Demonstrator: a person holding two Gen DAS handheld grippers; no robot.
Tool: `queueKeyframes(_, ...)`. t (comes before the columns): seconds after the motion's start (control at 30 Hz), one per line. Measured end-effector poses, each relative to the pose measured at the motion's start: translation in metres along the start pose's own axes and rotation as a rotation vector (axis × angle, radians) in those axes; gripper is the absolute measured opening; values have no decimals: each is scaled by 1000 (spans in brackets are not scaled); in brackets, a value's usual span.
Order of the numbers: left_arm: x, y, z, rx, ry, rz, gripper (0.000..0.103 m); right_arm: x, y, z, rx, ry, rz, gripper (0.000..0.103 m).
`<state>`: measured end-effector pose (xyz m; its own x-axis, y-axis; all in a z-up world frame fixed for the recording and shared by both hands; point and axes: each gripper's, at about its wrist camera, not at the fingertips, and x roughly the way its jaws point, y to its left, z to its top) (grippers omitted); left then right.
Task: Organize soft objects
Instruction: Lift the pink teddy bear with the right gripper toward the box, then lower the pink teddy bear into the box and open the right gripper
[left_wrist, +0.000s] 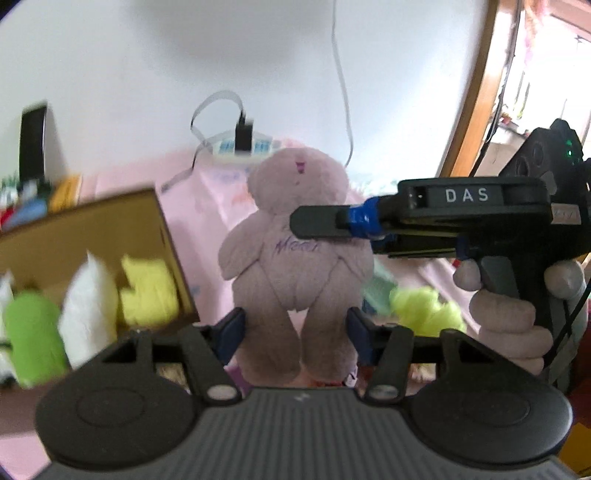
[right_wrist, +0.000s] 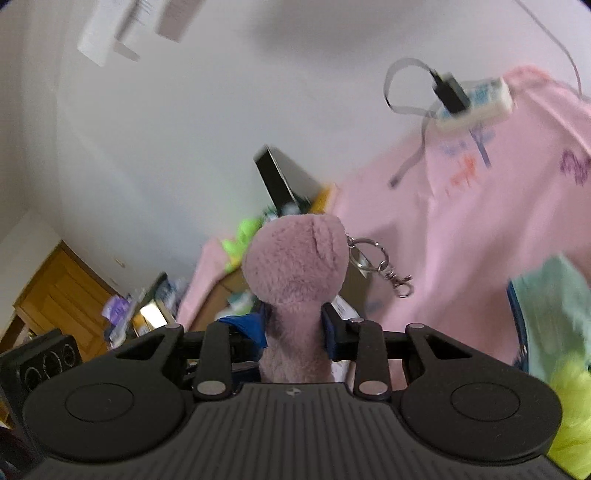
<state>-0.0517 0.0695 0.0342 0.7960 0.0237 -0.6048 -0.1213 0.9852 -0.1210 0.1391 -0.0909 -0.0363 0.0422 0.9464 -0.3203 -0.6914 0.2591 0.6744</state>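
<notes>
Clamped in left tool (left_wrist: 295, 328): legs of mauve plush bear (left_wrist: 295, 236), upright at twelve o'clock; pinched at three o'clock by right tool (right_wrist: 293, 325), probably steadying toward brown cardboard box (left_wrist: 92, 229) at nine o'clock.

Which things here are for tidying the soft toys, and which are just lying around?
For the job:
- pink teddy bear, gripped by both grippers: left gripper, right gripper
- cardboard box holding soft things
- yellow-green plush on the pink cloth

Just lying about:
- power strip and plug
- white cable
- wooden door frame
</notes>
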Motion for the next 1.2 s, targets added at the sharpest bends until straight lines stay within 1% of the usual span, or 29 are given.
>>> queueKeyframes(0.13,-19,8,17,27,-76,4,57,0,24,19,-53,-58,34,14)
queueKeyframes(0.2,-27,17,26,25,-109,12,57,5,37,28,-79,-72,51,14)
queueKeyframes(0.27,-33,28,32,15,-131,23,57,15,52,36,-120,-73,49,14)
queueKeyframes(0.37,-40,48,36,-8,-152,53,57,35,71,43,-165,-59,47,14)
queueKeyframes(0.47,-45,70,34,-47,-148,74,57,61,81,47,-185,-22,46,14)
queueKeyframes(0.53,-44,88,31,-88,-132,71,57,80,83,47,-176,15,39,14)
queueKeyframes(0.67,-29,122,22,-191,-77,37,57,119,87,44,-185,111,-37,14)
queueKeyframes(0.77,-11,140,13,-251,-23,-1,56,146,92,38,-210,200,-143,14)
queueKeyframes(0.8,-9,143,12,-261,-14,-12,54,154,93,36,-219,230,-178,13)
queueKeyframes(0.83,-6,145,13,-267,-7,-24,54,161,94,34,-223,257,-207,13)
queueKeyframes(0.9,0,150,10,-263,1,-34,54,174,94,30,-214,309,-235,12)
queueKeyframes(1.0,12,157,10,-258,34,-20,54,187,102,23,-246,346,-291,12)
queueKeyframes(1.1,20,168,2,-267,75,-12,54,198,102,16,-268,349,-357,12)
queueKeyframes(1.2,21,174,-4,-260,92,-3,54,198,96,19,-233,333,-363,12)
